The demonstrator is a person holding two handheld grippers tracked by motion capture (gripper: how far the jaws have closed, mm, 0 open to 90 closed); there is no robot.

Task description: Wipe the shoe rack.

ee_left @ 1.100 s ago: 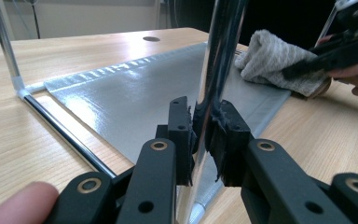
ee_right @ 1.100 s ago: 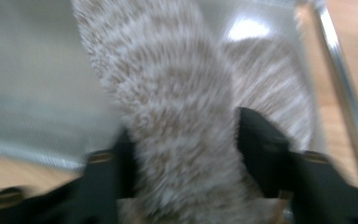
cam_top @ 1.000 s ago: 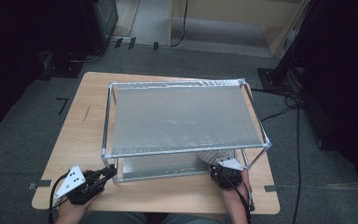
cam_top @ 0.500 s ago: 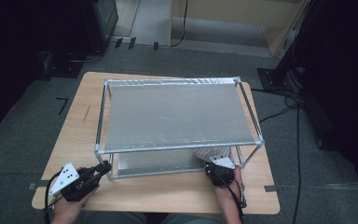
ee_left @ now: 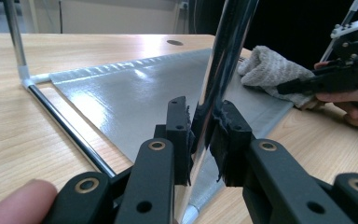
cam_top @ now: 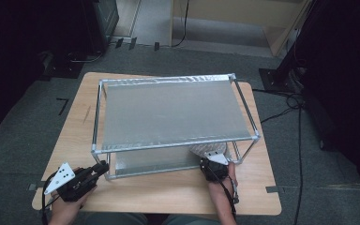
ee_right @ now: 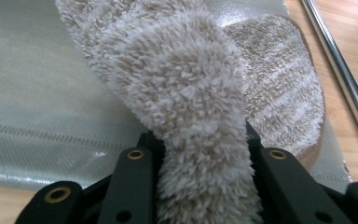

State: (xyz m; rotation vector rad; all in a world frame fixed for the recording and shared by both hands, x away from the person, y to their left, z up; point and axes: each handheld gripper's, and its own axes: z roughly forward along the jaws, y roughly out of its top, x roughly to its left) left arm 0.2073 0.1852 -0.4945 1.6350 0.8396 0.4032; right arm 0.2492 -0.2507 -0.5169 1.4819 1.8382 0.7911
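Between right claw (ee_right: 200, 140) jaws: fluffy cloth (ee_right: 191, 93), clamped.

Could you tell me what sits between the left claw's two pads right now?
The rack's upright chrome post, clamped between the left claw pads in the left gripper view.

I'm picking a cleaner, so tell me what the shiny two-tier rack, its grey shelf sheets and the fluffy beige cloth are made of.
Shiny two-tier rack: round tubes, likely polished chrome-plated metal, given the mirror reflections on its post.
Grey shelf sheets: matte, faintly woven sheet with a soft sheen; plastic or coated fabric, hard to tell.
Fluffy beige cloth: looped pile, probably terry or microfibre.
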